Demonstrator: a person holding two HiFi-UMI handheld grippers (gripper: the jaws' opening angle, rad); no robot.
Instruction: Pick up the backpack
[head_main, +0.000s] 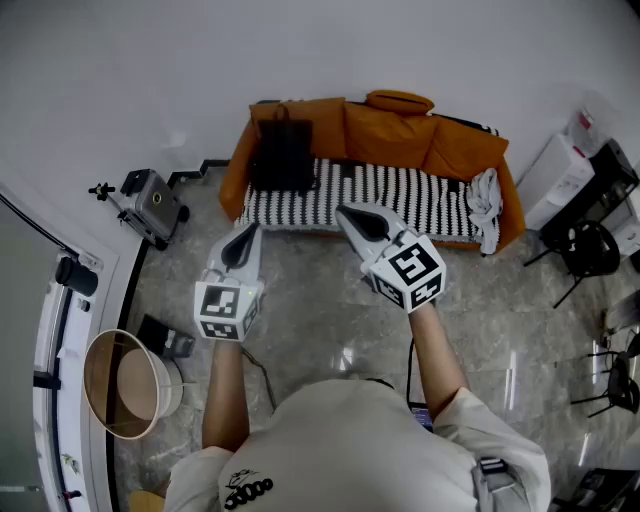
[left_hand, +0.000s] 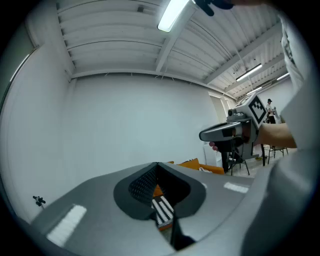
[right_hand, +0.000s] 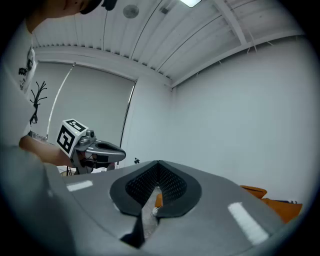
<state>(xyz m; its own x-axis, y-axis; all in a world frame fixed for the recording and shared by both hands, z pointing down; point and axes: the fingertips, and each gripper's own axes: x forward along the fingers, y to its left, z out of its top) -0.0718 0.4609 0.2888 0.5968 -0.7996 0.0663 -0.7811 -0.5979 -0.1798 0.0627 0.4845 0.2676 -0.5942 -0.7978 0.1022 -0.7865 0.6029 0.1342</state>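
Observation:
A black backpack (head_main: 282, 153) stands upright on the left end of an orange sofa (head_main: 470, 148), leaning on the backrest. Both grippers hover in front of the sofa, well short of the backpack. My left gripper (head_main: 247, 233) is shut with nothing in it, its tip pointing at the sofa's front edge. My right gripper (head_main: 345, 214) is also shut and empty, over the striped seat cover (head_main: 400, 193). In the left gripper view the shut jaws (left_hand: 156, 167) frame a sliver of striped cover; the right gripper (left_hand: 205, 135) shows at right. The right gripper view shows shut jaws (right_hand: 159, 167) and the left gripper (right_hand: 120, 151).
A white cloth (head_main: 485, 200) lies on the sofa's right end. A round wooden stool (head_main: 125, 382) and a small grey device (head_main: 152, 200) stand on the floor at left. Black chairs (head_main: 585, 250) and white cabinets (head_main: 555, 180) are at right. A cable (head_main: 262, 372) runs across the marble floor.

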